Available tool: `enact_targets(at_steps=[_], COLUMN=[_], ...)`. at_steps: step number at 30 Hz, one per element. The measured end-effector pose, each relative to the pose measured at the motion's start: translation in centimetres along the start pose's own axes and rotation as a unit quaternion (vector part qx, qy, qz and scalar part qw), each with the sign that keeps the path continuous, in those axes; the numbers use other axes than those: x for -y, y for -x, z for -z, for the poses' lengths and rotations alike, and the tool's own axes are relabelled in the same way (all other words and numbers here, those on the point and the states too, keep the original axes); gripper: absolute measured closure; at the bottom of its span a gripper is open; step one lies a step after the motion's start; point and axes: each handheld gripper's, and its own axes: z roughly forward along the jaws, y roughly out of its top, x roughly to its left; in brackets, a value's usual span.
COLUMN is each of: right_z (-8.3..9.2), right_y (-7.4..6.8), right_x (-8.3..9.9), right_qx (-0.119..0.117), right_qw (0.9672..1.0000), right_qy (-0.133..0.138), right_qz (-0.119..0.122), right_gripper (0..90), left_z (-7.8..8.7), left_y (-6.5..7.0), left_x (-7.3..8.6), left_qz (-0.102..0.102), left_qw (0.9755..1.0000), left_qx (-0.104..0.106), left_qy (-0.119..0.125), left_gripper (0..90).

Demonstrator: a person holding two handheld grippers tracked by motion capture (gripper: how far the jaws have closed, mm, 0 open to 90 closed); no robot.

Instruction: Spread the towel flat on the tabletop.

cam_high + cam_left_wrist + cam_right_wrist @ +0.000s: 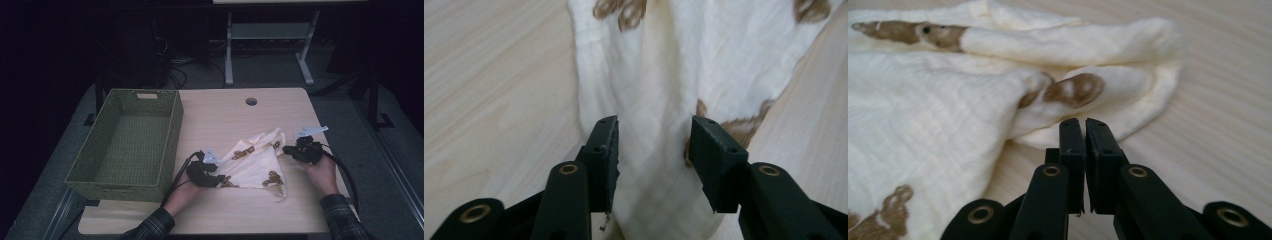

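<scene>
From the high view, a cream muslin cloth with brown animal prints (255, 162) lies crumpled near the middle of the pale wooden desk (225, 117), right of an empty green woven basket (127, 140); the left tool (218, 181) and right tool (286, 149) flank it.

In the left gripper view, the jaws stand partly apart astride a cloth fold, pads not pressing.

In the right gripper view, the jaws are closed empty, just short of the cloth's rolled edge.

This looks like getting hold of the cloth; next, the right tool must reopen and take the edge.

The high view is dim with black surroundings, while both gripper views are bright, evenly lit and soft-focused up close
</scene>
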Motion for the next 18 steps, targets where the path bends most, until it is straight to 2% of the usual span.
enact_targets(at_steps=[3, 7, 10, 14, 18], right_z=[0.6, 1.1, 1.4, 1.5, 1.4], right_y=[0.9, 2.0, 2.7, 3.0, 2.9], right_x=[-0.2, -0.5, -0.7, -0.8, -0.4], right_qx=[0.01, 0.022, 0.026, 0.026, 0.021], right_qw=[0.9999, 0.9997, 0.9995, 0.9995, 0.9994], right_qy=[0.004, 0.006, 0.013, 0.014, 0.022], right_qz=[-0.004, -0.007, -0.012, -0.009, -0.017], right_gripper=[86.4, 86.4, 86.4, 86.3, 86.3], left_z=[0.6, 0.8, 0.7, 0.2, -1.1], left_y=[-0.1, -0.6, -0.8, -1.4, -2.3], left_x=[-0.7, -1.8, -2.8, -4.5, -6.4], left_qz=[0.006, 0.013, 0.008, -0.002, -0.008], left_qw=[0.9998, 0.9995, 0.9994, 0.999, 0.9988], left_qx=[-0.003, 0.0, 0.001, 0.002, 0.008], left_qy=[0.018, 0.03, 0.034, 0.044, 0.048], left_gripper=[53.1, 53.4, 55.0, 57.8, 60.1])
